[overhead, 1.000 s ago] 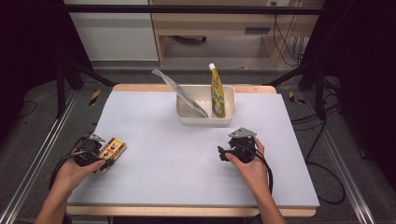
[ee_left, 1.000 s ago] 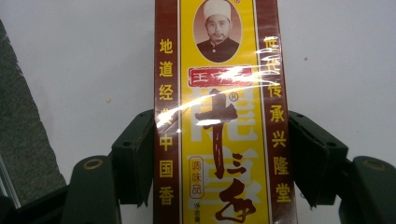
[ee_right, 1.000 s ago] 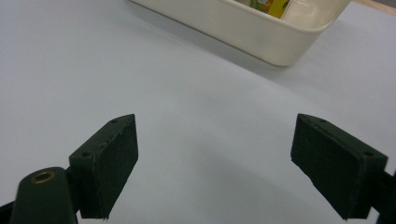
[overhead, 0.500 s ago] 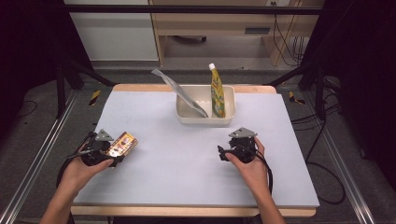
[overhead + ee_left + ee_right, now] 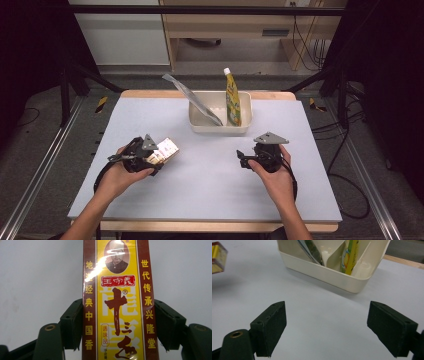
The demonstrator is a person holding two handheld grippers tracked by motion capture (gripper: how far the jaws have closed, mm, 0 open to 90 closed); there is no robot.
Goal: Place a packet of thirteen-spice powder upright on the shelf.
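Left gripper [image 5: 159, 156] clamped on the spice box [image 5: 117, 302], jaws pressing its two long sides, box sticking out forward past the tips, lifted off the table [image 5: 200, 195] at front left. Right gripper [image 5: 242, 159] spread wide, holding nothing, near the cream bin [image 5: 220, 127].

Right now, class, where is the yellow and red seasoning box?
In the high view the seasoning box is on the table's left side, clamped between the left gripper's jaws, nearer the person than the white bin.
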